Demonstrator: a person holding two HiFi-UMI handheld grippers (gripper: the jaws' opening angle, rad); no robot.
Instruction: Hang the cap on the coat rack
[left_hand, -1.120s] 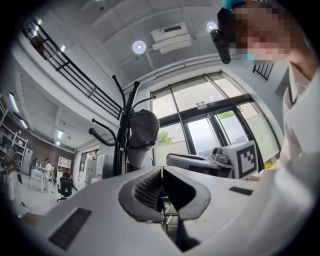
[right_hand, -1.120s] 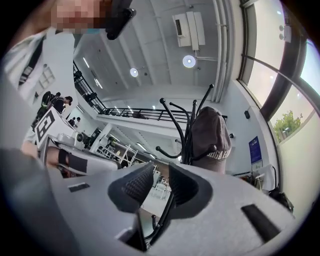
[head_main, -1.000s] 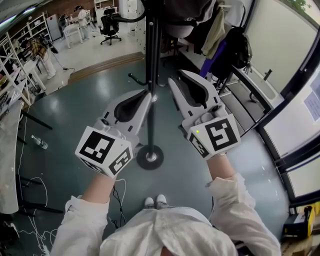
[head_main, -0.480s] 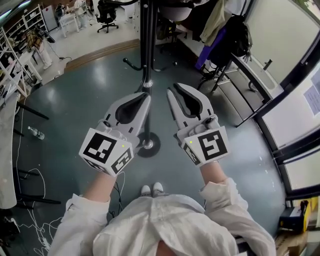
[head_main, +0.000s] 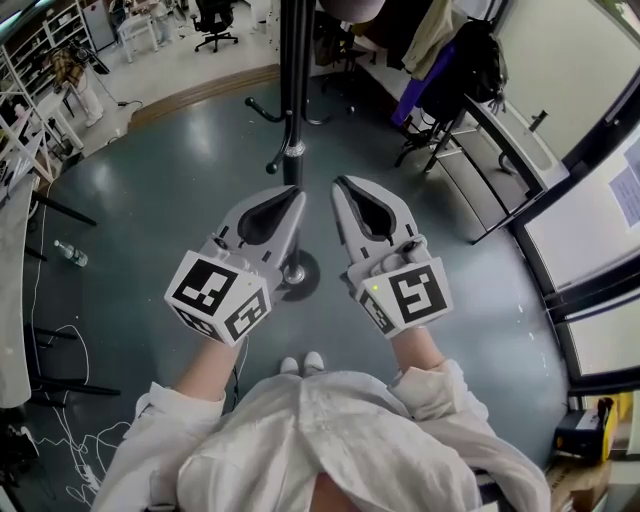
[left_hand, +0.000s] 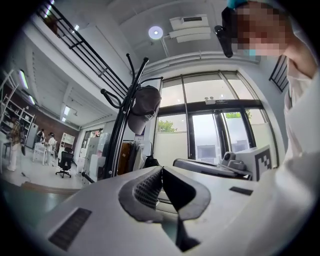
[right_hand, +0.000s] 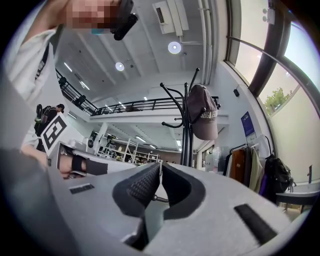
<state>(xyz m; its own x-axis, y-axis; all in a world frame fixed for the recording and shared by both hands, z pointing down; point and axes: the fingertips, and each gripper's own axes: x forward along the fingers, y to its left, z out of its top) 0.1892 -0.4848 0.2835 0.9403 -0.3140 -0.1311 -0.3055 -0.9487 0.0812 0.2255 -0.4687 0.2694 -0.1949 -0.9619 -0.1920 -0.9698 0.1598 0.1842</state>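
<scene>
A grey-brown cap hangs high on the black coat rack, off to the left in the left gripper view. The right gripper view shows the same cap on the rack's top hooks. From the head view the rack's pole rises from its round base just ahead of both grippers. My left gripper is shut and empty, left of the pole. My right gripper has just been closing, and its tips meet with nothing between them. Both are well below the cap.
A black backpack and hanging clothes stand at the back right by the glass wall. An office chair is far back left. A water bottle and cables lie on the floor at the left.
Both grippers have sunk and drawn back from the rack. The right gripper's jaws have closed from wide apart to touching. The cap stays on the rack.
</scene>
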